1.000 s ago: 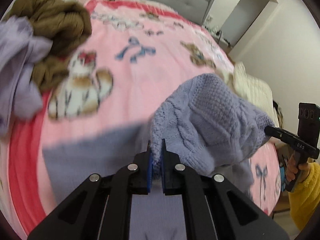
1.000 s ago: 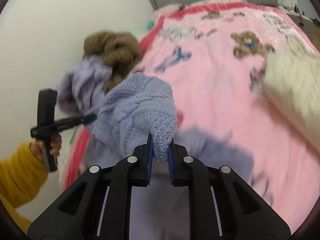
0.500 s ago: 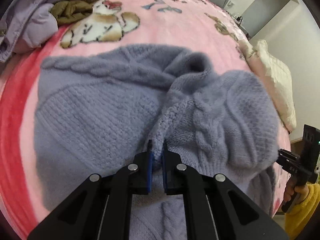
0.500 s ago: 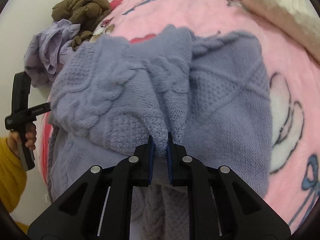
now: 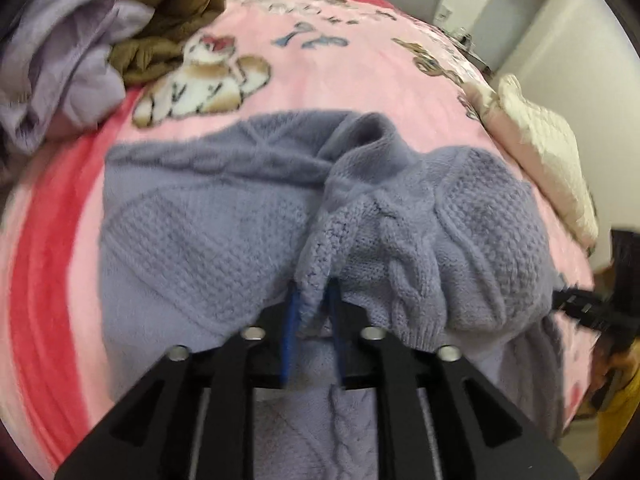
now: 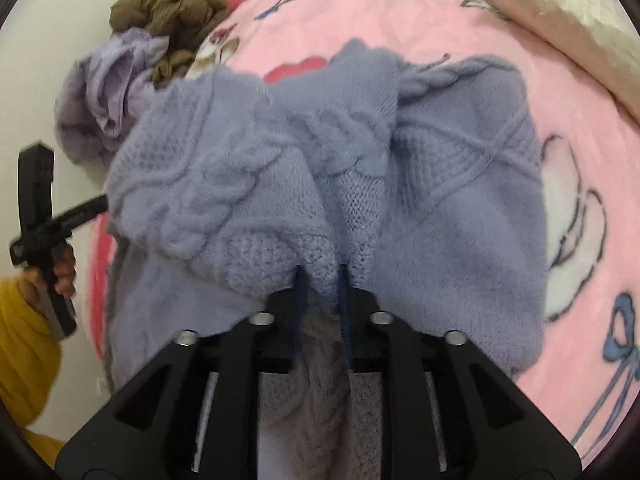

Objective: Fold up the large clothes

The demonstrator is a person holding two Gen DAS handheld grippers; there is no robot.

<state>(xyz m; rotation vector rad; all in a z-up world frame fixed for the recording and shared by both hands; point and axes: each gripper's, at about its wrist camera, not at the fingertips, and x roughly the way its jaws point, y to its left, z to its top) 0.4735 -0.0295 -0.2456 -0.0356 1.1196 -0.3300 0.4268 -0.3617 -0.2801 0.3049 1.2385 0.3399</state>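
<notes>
A lavender cable-knit sweater [image 5: 208,240] lies spread on the pink blanket, with one part doubled over on top. My left gripper [image 5: 312,300] has its jaws a little apart with a fold of the sweater's edge still between them. In the right wrist view the same sweater [image 6: 460,208] fills the middle. My right gripper [image 6: 323,280] also stands slightly parted around a fold of knit. Each gripper shows in the other's view, the right gripper at the sweater's right edge [image 5: 592,308] and the left gripper at its left edge [image 6: 44,208].
A pink cartoon blanket [image 5: 360,80] covers the bed. A brown garment [image 5: 168,8] and a pale purple garment [image 5: 60,60] are piled at the far left. A cream quilted item [image 5: 548,160] lies at the right edge. A grey headboard stands behind.
Both grippers lowered the lifted sweater onto the bed, laying one part over the rest. The jaws of both have since widened slightly around the fabric.
</notes>
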